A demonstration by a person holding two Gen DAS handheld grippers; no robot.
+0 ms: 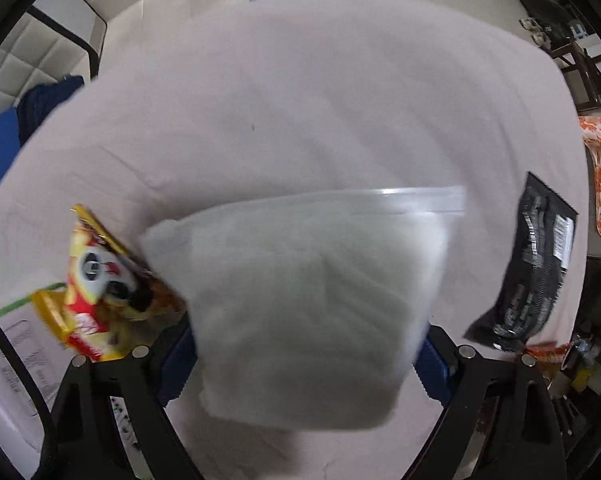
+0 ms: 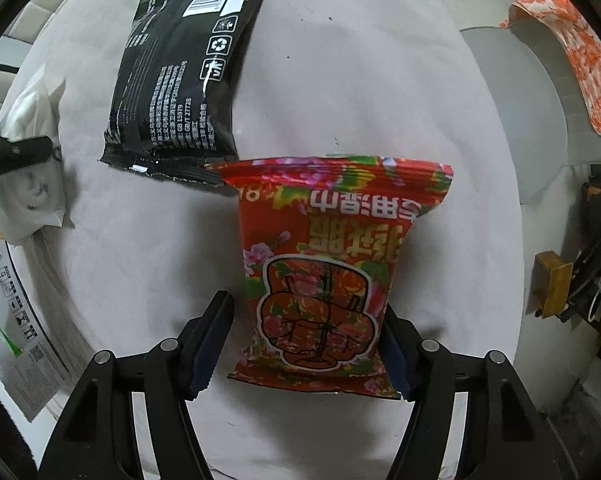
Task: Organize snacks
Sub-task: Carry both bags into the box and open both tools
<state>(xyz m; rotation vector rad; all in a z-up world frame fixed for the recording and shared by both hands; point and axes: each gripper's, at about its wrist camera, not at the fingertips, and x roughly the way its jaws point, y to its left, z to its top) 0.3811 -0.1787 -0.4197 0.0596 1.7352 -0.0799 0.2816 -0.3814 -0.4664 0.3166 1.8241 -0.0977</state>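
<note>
Right gripper (image 2: 300,344) sat low over the white cloth (image 2: 340,92), its two fingers spread wide on either side of the red floral snack packet (image 2: 324,280). That packet lay flat on the cloth; the right finger was at its edge, the left finger stood apart from it, and nothing was clamped. Just beyond the red packet's far left corner lay the black snack packet (image 2: 180,80), barcode side up, its near seal touching or overlapping that corner. Left gripper (image 1: 304,356) held its fingers apart around a blurred clear zip bag (image 1: 300,304), which filled the gap between them; whether the pads actually pinched it I could not tell. Beside the bag's left edge was a yellow panda snack packet (image 1: 100,284), partly tucked behind the bag.
</note>
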